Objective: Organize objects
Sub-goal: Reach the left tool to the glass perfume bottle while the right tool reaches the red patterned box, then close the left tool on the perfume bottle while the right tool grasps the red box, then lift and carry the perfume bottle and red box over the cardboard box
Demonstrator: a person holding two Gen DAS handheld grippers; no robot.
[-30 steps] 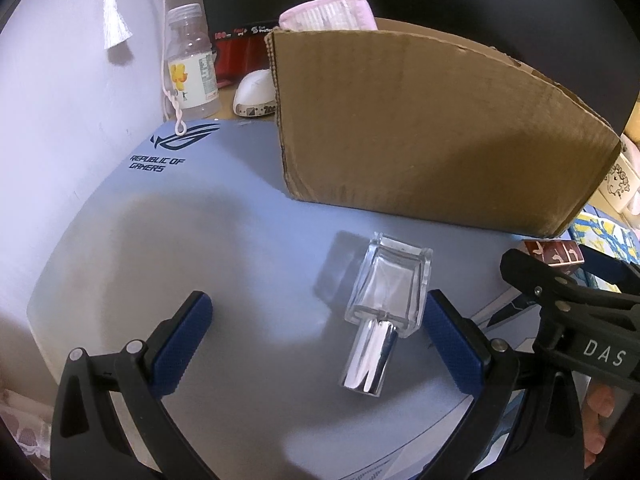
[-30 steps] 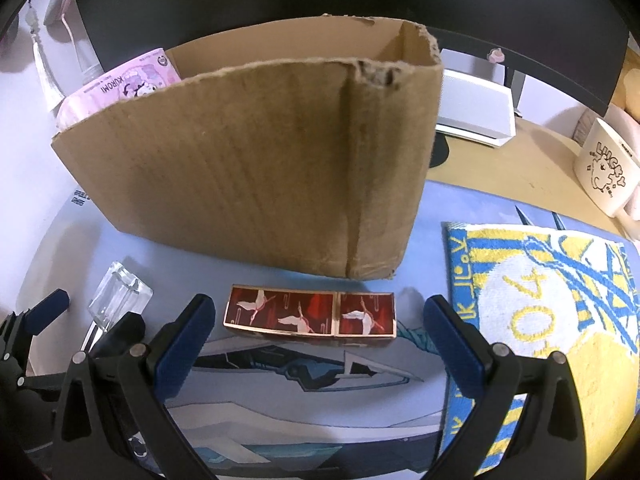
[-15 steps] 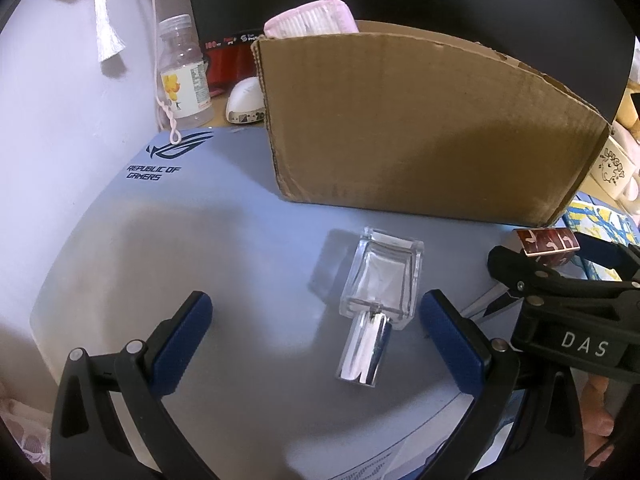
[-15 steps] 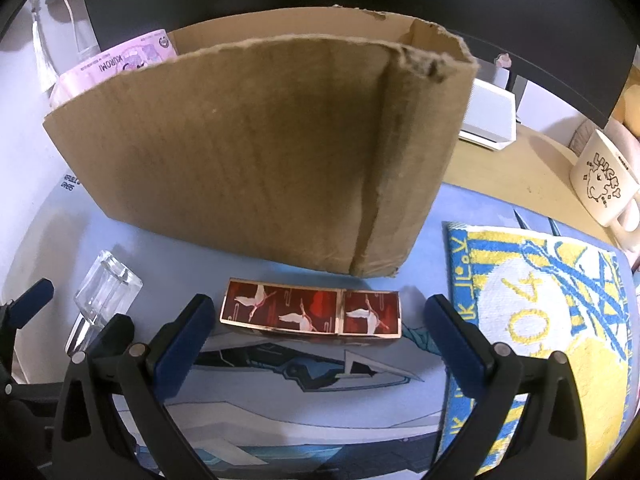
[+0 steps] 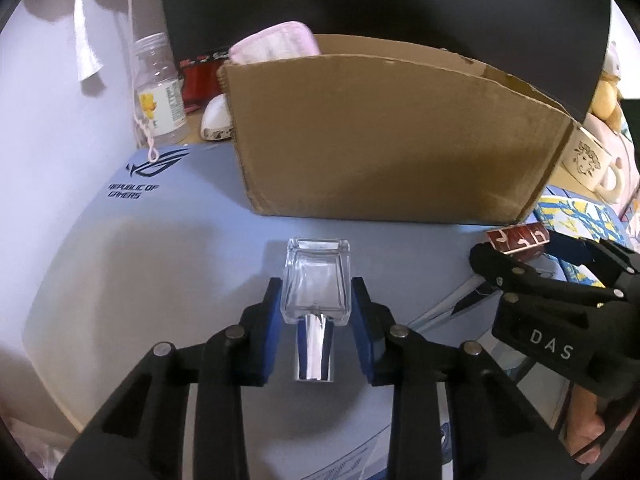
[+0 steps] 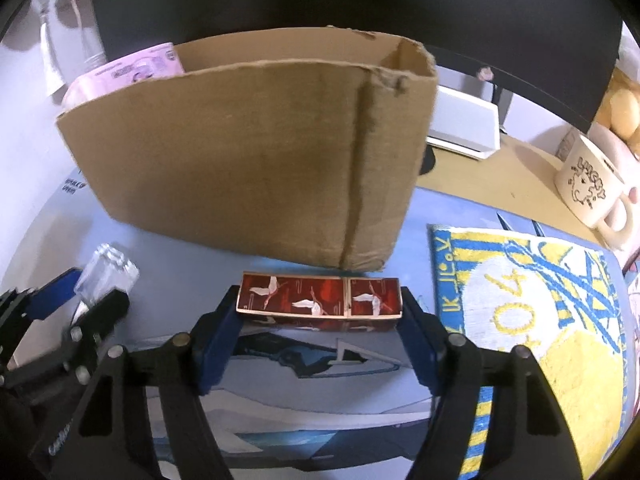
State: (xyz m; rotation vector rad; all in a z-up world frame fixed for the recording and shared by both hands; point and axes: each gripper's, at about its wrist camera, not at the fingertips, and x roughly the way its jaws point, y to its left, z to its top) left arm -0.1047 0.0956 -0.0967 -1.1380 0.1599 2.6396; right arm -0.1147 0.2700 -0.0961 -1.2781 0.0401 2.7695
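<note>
A clear glass perfume bottle (image 5: 316, 276) with a silver cap lies on the blue desk mat (image 5: 140, 260), cap toward me. My left gripper (image 5: 316, 286) is closing, and its blue pads touch both sides of the bottle. In the right wrist view a red box with white cranes (image 6: 316, 298) lies crosswise in front of the cardboard box (image 6: 240, 160). My right gripper (image 6: 319, 300) is closing too, with a pad against each end of the red box. The left gripper (image 6: 80, 292) and the bottle (image 6: 106, 276) also show at that view's left edge.
The open cardboard box (image 5: 380, 140) holds a pink pack (image 5: 276, 46). A plastic drink bottle (image 5: 158, 88) stands at the back left. A yellow and blue towel (image 6: 540, 300) and a cream mug (image 6: 588, 184) sit to the right. A dark monitor is behind.
Both grippers went from wide open to closed in. The left pads now touch the glass bottle's sides, the right pads the red box's ends. Neither hand shifted much.
</note>
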